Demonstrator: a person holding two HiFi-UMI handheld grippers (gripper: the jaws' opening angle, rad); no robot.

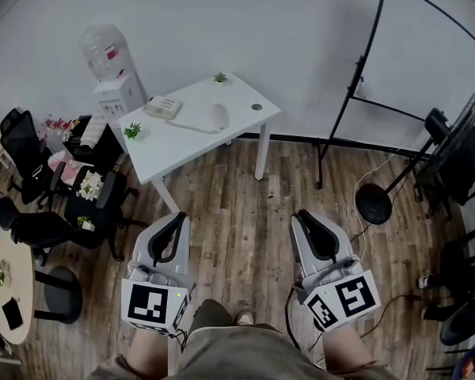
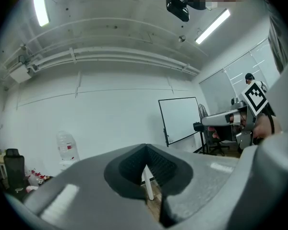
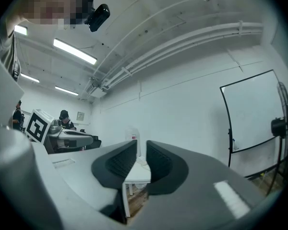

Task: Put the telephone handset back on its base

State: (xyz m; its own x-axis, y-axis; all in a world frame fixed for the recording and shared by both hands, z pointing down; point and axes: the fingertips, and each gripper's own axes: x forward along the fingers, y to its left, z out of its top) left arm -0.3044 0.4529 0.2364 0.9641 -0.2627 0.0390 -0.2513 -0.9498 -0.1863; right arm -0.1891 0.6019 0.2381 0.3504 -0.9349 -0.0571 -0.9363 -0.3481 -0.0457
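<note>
Far ahead stands a white table [image 1: 241, 100]. The beige telephone base [image 1: 163, 107] lies on its left part, and the white handset [image 1: 219, 115] lies apart from it near the middle, joined by a cord. Both grippers are held low by the person's legs, well short of the table. The left gripper [image 1: 176, 217] [image 2: 146, 148] is shut, with its tips touching and nothing held. The right gripper [image 1: 302, 214] [image 3: 140, 145] is shut too, with only a thin slit between its pads, through which the table's edge [image 3: 137, 172] shows.
A water dispenser [image 1: 111, 74] stands left of the table, with dark office chairs [image 1: 39, 172] and a round table [image 1: 4, 287] further left. On the right are a whiteboard on a stand [image 1: 427, 62] and a floor fan [image 1: 459, 137]. Small plants [image 1: 132, 131] sit on the white table. Wooden floor [image 1: 237, 204] lies between me and the table.
</note>
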